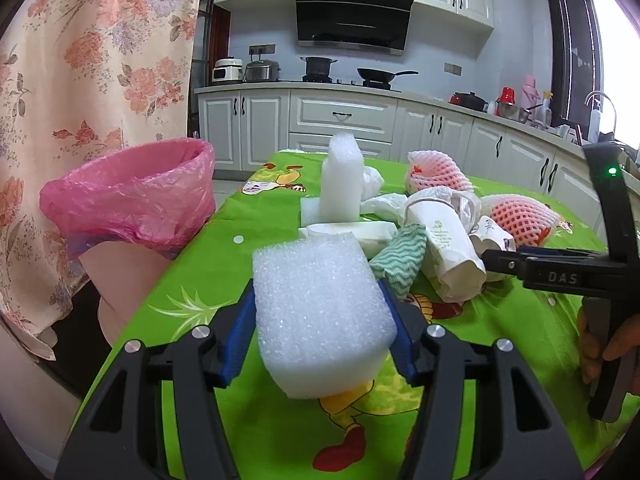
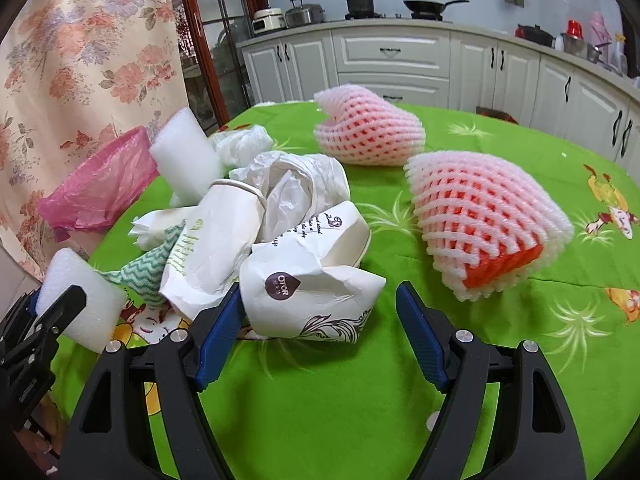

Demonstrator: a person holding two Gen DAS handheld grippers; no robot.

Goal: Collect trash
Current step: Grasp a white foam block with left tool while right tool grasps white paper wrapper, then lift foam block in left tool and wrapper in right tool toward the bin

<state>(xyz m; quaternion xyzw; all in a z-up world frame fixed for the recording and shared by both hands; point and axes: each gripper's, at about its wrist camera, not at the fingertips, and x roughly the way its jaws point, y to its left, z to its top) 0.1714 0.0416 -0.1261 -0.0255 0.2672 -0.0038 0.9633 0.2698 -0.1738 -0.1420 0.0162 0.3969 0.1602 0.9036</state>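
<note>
Currently, items as I read them:
- My left gripper point(image 1: 324, 312): blue pads clamped on a white foam block point(image 1: 320, 312), near edge of the green printed tablecloth point(image 1: 224, 248).
- Pink-lined waste bin point(image 1: 132, 196): far left, just off the table; I judge the block should be lifted clear before swinging over its rim.
- My right gripper point(image 2: 318, 320): jaws spread, empty, around a crumpled white paper cup point(image 2: 308, 300); not yet squeezing.
- Two pink foam fruit nets point(image 2: 480, 224): right, untouched.

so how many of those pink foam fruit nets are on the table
2: one pink foam fruit net at the far side of the green tablecloth, the other nearer, beside the crumpled paper cups. More may be hidden.
</note>
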